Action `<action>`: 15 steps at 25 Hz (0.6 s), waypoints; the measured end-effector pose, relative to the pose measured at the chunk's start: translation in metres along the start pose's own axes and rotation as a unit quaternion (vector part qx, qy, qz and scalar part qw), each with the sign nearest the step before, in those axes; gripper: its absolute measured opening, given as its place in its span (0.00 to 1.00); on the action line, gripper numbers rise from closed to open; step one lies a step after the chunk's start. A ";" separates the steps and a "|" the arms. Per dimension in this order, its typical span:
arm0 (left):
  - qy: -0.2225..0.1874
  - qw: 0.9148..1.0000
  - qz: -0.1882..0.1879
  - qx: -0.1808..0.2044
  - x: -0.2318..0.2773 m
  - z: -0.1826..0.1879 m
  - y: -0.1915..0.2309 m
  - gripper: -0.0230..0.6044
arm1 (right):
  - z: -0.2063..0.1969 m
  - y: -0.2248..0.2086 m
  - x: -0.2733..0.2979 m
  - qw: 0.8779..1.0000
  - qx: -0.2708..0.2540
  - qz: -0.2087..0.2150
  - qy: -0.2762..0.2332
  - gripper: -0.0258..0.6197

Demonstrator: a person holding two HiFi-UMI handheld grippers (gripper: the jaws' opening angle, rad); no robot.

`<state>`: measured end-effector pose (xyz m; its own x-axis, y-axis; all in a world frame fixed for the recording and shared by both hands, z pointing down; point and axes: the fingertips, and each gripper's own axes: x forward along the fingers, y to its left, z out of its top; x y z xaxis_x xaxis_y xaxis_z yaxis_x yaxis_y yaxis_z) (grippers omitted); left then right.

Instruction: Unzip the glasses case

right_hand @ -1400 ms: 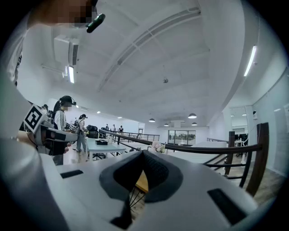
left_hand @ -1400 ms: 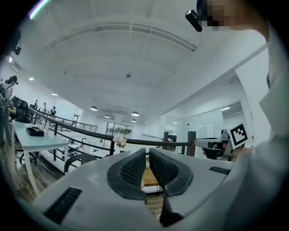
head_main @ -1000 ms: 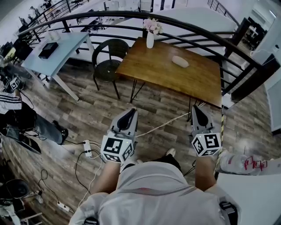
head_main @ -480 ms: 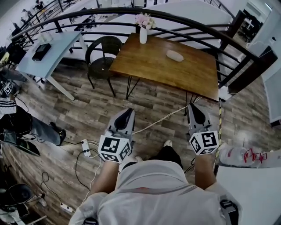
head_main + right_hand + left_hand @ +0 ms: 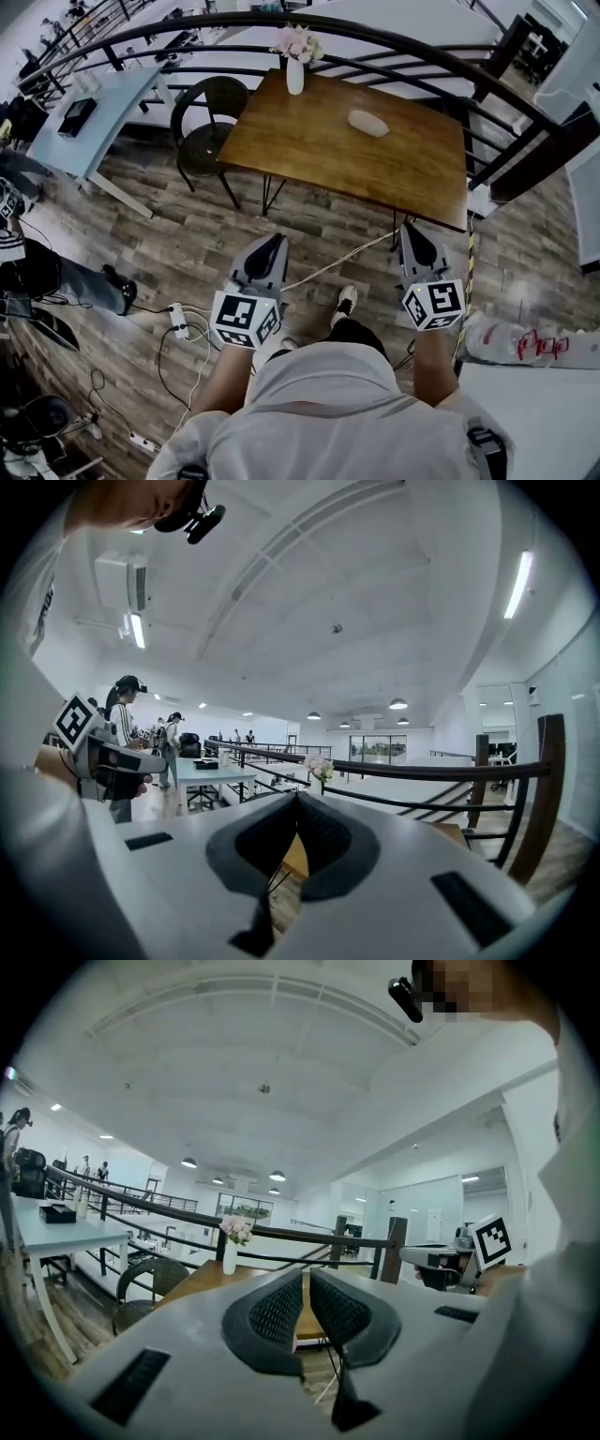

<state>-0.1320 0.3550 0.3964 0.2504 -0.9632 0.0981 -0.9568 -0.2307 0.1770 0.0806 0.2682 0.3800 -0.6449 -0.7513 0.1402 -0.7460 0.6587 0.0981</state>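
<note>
glasses case (image 5: 367, 123): on the wooden desk (image 5: 309, 155), far side, well apart from me | my left gripper (image 5: 270, 251): closed, empty | my right gripper (image 5: 416, 244): closed, empty | both carried level ahead because, I judge, nothing is within reach

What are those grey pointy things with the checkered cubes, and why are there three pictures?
A person holds a tool in each hand: the left hand-held gripper and the right hand-held gripper. Each has two jaws that pinch like tongs; the cubes are part of them. The top-down picture comes from a camera on the person's head. The other two come from cameras riding on each tool, looking along its jaws. Ahead stands a wooden table with a glasses case and a vase of flowers on it. Both hand-held grippers are shut and hold nothing.
</note>
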 end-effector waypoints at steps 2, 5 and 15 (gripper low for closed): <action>0.004 1.000 0.005 -0.004 0.027 0.001 0.004 0.09 | -0.004 -0.020 0.018 1.000 0.002 0.003 0.003 0.12; 0.012 1.000 0.006 0.001 0.073 0.004 0.000 0.09 | -0.008 -0.059 0.045 1.000 0.008 0.006 0.007 0.12; 0.016 0.999 0.025 0.014 0.220 0.027 -0.026 0.09 | -0.013 -0.202 0.115 1.000 0.014 0.017 0.005 0.12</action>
<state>-0.0564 0.1453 0.3867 0.2063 -0.9689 0.1368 -0.9718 -0.1865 0.1446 0.1591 0.0499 0.3890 -0.6682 -0.7282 0.1525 -0.7284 0.6821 0.0655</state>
